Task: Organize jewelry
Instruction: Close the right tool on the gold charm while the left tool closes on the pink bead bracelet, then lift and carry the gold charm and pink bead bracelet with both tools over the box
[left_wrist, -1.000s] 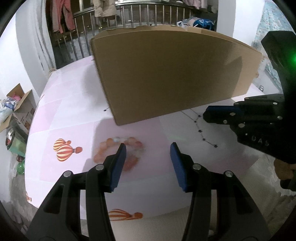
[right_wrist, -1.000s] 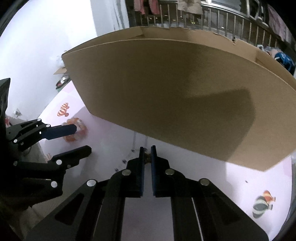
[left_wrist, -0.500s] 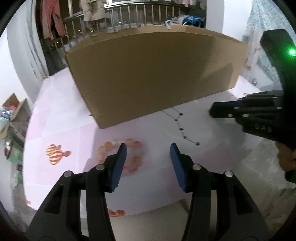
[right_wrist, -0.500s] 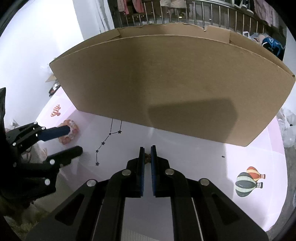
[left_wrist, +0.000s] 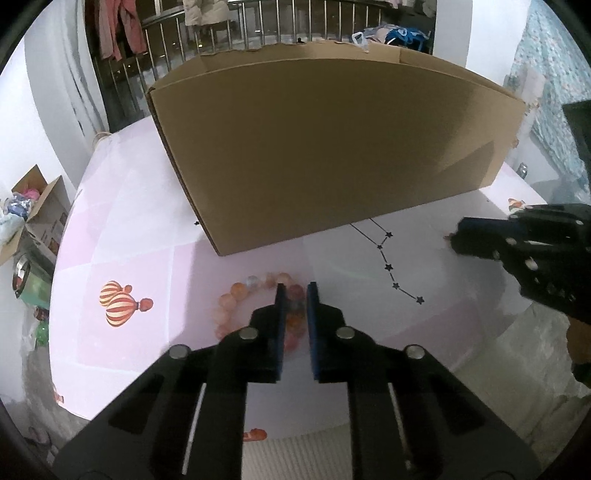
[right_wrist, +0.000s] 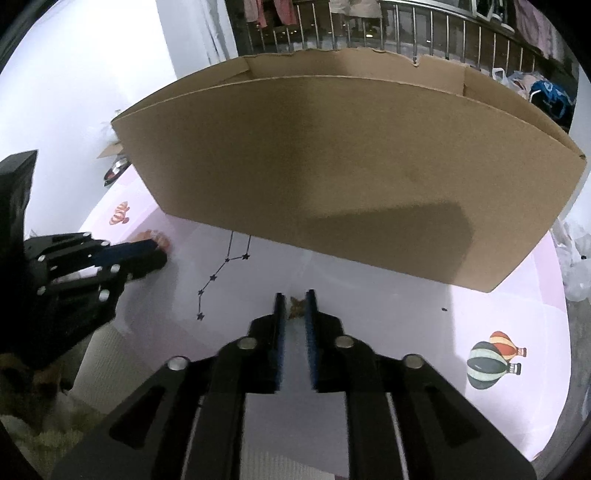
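Note:
A bracelet of pink and orange beads (left_wrist: 236, 301) lies on the pink table sheet in front of the cardboard box (left_wrist: 332, 147). My left gripper (left_wrist: 294, 291) is shut on the right side of the bracelet, beads showing between its blue pads. In the right wrist view the left gripper (right_wrist: 147, 251) sits at the far left over the bracelet (right_wrist: 159, 236). My right gripper (right_wrist: 295, 301) is shut on a small brownish jewelry piece (right_wrist: 296, 305), just above the table near the box's front wall (right_wrist: 332, 177).
The big open box fills the back of the table. The sheet (left_wrist: 122, 229) has balloon prints (left_wrist: 122, 304) and a star line drawing (left_wrist: 391, 266). A railing, hanging clothes and a small carton (left_wrist: 33, 206) lie beyond the table's edge.
My left gripper has closed from wide open onto the beaded bracelet. Both views have pulled back from the box. The right gripper stays shut on its small piece.

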